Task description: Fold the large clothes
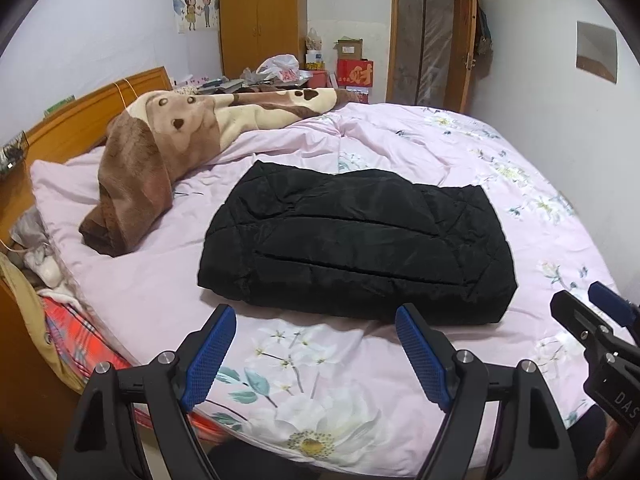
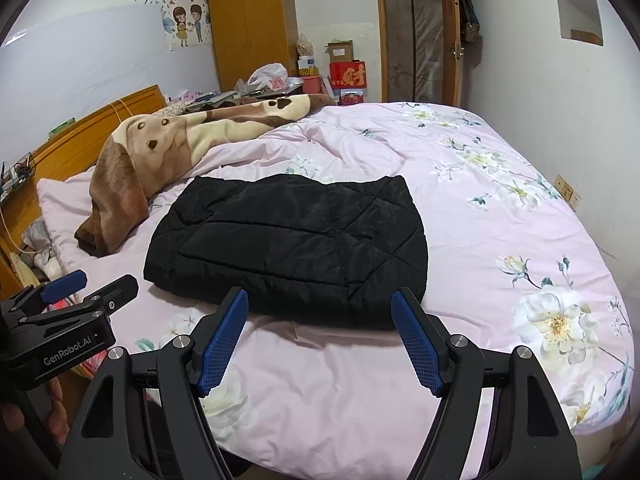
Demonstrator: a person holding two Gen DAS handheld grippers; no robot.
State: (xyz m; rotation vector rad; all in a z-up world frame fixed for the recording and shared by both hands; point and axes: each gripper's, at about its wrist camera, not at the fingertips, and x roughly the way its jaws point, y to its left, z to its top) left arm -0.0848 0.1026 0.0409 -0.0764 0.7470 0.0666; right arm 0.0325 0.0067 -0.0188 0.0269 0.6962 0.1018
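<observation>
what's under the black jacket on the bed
The folded black jacket lies flat on the pink floral quilt, which shows on every side of it. Whether anything sits between jacket and quilt cannot be seen; the jacket covers that patch.

Pale walls enclose a bedroom — a wooden wardrobe stands in the far corner. Beside it, a wood-framed door — cartoon stickers decorate the wall above the headboard

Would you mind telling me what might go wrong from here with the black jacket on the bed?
The puffy black jacket lies folded, and its padding may spring the fold open. Both grippers, left and right, are open and hold nothing, so the slick fabric could slip on the next grasp. The pink quilt underneath is soft and could get pinched along with it.
</observation>
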